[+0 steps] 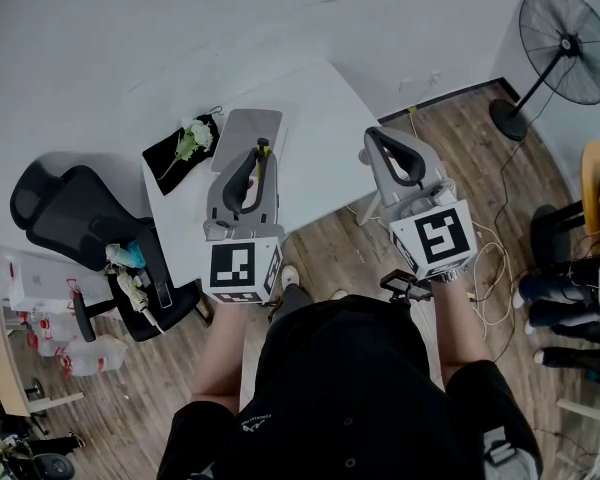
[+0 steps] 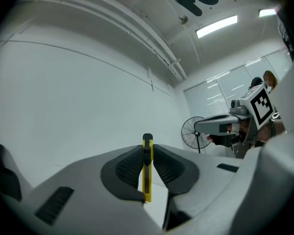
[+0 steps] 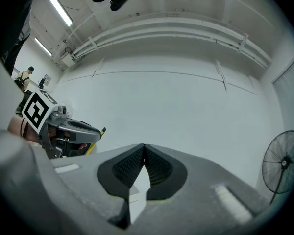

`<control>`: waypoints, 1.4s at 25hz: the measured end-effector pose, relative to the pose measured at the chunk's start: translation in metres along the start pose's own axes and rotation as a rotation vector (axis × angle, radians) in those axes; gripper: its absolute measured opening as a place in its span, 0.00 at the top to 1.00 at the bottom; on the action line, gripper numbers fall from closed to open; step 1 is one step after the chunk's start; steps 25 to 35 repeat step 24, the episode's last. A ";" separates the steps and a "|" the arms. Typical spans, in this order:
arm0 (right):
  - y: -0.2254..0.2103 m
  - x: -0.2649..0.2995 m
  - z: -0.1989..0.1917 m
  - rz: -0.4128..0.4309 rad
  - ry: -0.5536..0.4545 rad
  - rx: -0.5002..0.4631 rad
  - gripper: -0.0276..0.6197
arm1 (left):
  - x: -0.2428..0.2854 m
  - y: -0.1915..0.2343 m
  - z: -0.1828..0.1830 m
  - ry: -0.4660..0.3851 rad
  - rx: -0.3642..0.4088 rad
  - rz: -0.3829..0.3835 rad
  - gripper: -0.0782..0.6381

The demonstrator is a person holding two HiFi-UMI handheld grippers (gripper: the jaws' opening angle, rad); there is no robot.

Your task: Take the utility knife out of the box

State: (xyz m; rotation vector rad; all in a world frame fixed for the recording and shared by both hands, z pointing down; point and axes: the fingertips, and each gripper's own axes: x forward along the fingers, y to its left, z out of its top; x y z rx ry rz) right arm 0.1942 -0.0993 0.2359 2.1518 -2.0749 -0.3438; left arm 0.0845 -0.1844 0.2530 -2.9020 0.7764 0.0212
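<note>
While the grey right gripper (image 3: pixel 143 153) is closed on nothing, the slim yellow utility knife (image 2: pixel 146 180) is clamped lengthwise in the grey left gripper (image 2: pixel 147 153).

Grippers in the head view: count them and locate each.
2. The left gripper, left of centre, is shut on the yellow utility knife; the right gripper, right of centre, is shut and empty. None looks hidden.

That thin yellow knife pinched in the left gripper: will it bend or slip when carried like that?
The utility knife is probably stiff: it stands straight and unbent in the left gripper. It looks slim, so likely light. Its smooth sides might slide, though ribbed pads press it from both sides.
</note>
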 end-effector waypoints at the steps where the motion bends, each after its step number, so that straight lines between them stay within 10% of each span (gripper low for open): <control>1: 0.001 0.000 0.000 0.000 0.002 -0.003 0.95 | 0.000 0.000 0.000 0.000 -0.001 -0.002 0.80; 35: 0.005 0.004 -0.002 0.003 -0.001 -0.001 0.95 | -0.005 0.003 -0.010 0.013 -0.004 -0.002 0.80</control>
